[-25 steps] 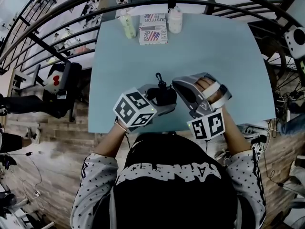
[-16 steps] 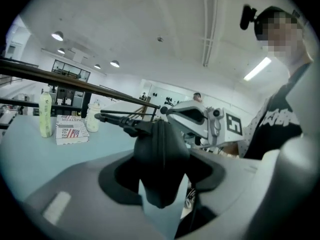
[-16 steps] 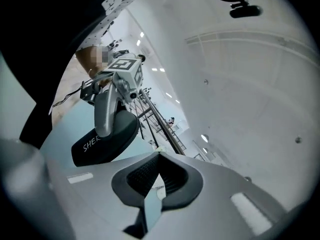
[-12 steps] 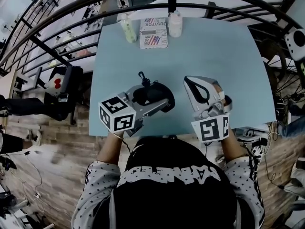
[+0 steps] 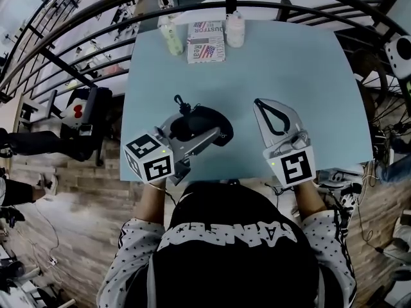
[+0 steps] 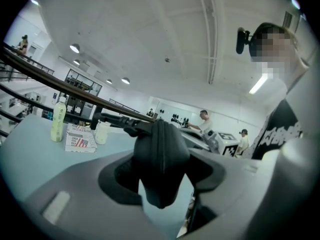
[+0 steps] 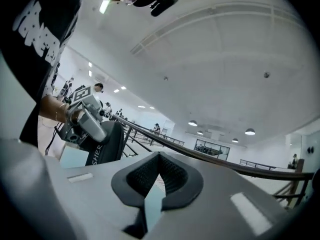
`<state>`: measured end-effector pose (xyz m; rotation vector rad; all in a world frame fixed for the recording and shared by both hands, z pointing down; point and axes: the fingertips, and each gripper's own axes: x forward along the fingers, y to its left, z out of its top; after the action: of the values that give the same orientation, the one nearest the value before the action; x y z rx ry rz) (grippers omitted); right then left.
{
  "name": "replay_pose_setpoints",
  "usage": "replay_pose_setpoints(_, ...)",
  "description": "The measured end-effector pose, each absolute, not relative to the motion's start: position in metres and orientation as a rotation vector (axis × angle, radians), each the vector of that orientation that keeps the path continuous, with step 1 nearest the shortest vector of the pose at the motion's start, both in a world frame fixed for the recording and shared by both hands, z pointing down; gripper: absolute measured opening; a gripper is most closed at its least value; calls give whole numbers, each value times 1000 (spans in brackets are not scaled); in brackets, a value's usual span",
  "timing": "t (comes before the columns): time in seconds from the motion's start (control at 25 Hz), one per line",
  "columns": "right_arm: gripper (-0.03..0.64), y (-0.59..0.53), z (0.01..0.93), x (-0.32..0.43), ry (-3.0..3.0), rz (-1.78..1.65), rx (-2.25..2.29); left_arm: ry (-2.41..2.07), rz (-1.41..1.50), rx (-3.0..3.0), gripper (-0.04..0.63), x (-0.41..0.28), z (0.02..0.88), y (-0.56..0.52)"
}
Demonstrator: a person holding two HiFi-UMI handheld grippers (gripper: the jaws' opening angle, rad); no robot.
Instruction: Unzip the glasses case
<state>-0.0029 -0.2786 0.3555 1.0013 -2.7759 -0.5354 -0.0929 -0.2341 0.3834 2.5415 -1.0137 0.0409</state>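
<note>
So my left claw (image 5: 196,132) was clamped on the black glasses case (image 5: 209,117), holding it up off the counter (image 5: 308,69) over the near edge, a bit toward the left corner. Its little pull loop (image 5: 182,101) stuck out toward the far edge. My right claw (image 5: 264,111) was squeezed together with nothing in it, over the near edge too, apart from the case.

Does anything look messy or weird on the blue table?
Nothing is spilled or broken. The green bottle, box and white bottle sit tidy at the far edge. The only odd bit: the black glasses case is off the table, clamped in the left gripper, while the right gripper is shut on nothing.
</note>
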Motion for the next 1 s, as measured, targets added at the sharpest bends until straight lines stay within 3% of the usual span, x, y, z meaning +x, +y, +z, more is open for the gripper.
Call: replay_pose_setpoints(1.0, 3, -276, 363, -7, -2828, -416, 973, -1110, 118, 2516, 0, -101, 397, -237)
